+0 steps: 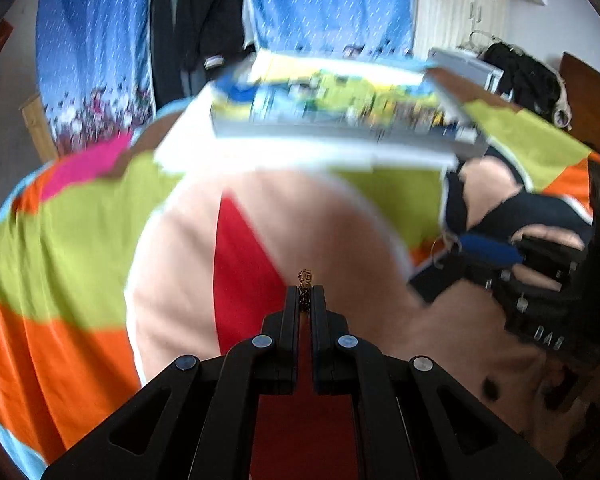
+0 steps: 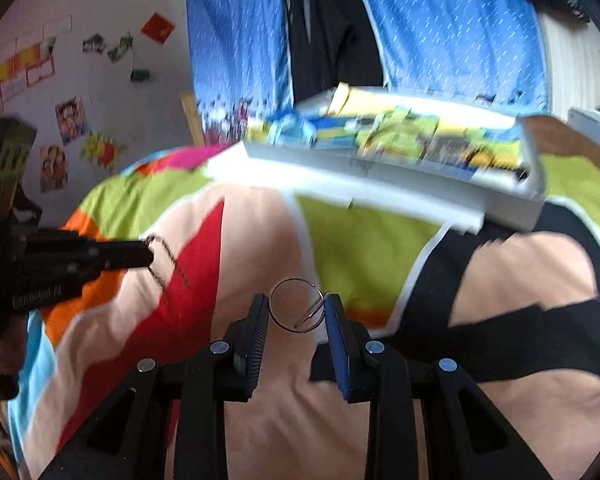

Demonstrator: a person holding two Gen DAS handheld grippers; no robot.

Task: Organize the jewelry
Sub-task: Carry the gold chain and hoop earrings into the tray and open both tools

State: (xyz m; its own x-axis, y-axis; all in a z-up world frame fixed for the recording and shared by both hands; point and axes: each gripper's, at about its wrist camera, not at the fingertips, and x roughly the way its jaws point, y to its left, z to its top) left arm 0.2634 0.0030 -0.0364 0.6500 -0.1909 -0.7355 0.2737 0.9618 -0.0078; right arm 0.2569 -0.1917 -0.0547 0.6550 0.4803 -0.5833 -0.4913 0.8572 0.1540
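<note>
Jewelry shows in both claws. Seen from the left wrist, the left claw [image 1: 305, 298] has its fingers pressed together on a small gold patterned chain [image 1: 305, 280], a short piece of it sticking up past the fingertips. From the right wrist view that same claw reaches in from the left edge, and the chain hangs from its tip in a thin loop over the red and peach patches of the bedspread [image 2: 364, 240].

The right claw [image 2: 296, 312] is clamped on a thin silver hoop [image 2: 296, 305], which spans the gap between the blue-padded fingers [image 2: 338, 332] and rises a little above them. Both pieces are held up off the colourful bedspread.

Farther back on the bed lies a white box [image 2: 400, 172] with a busy yellow, green and blue top, blurred. Blue patterned curtains [image 2: 452, 32] hang behind it, with dark clothing between them.
</note>
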